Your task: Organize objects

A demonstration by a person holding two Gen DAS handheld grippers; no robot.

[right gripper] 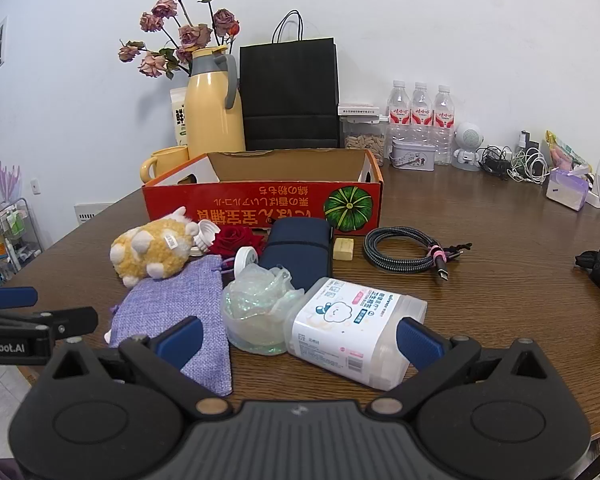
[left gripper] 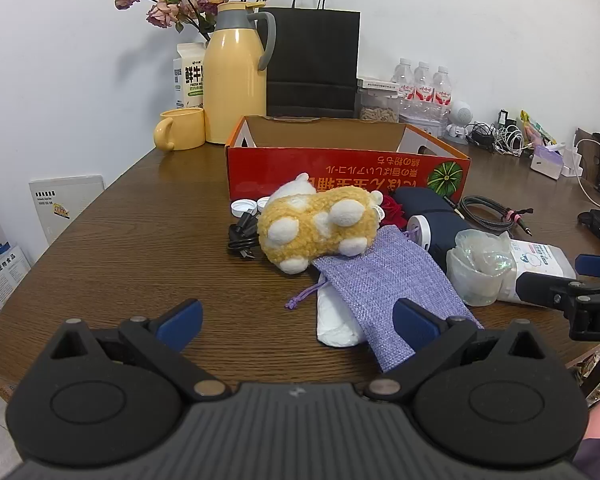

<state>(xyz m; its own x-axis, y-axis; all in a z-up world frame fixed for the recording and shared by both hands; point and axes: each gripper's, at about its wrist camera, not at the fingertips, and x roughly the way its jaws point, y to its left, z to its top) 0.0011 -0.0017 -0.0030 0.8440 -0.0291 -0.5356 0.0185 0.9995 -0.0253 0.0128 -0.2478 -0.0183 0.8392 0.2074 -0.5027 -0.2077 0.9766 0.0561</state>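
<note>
An open red cardboard box [left gripper: 340,168] [right gripper: 260,204] stands mid-table. In front of it lies a pile: a yellow plush toy [left gripper: 320,226] [right gripper: 152,250], a purple cloth pouch [left gripper: 384,276] [right gripper: 180,308], a clear plastic cup [left gripper: 478,272] [right gripper: 256,312], a white cotton-swab container [right gripper: 352,332] [left gripper: 540,264], a navy case [right gripper: 296,252], a red rose [right gripper: 236,240] and a braided cable [right gripper: 404,252]. My left gripper [left gripper: 298,320] is open and empty, just short of the pouch. My right gripper [right gripper: 300,338] is open, with the swab container between its fingers.
A yellow thermos [left gripper: 236,76], yellow mug [left gripper: 182,128], milk carton, dried flowers, black paper bag [left gripper: 312,60], water bottles [right gripper: 420,112] and chargers line the back wall. A black plug [left gripper: 242,236] and white caps lie left of the plush. The table edge is near.
</note>
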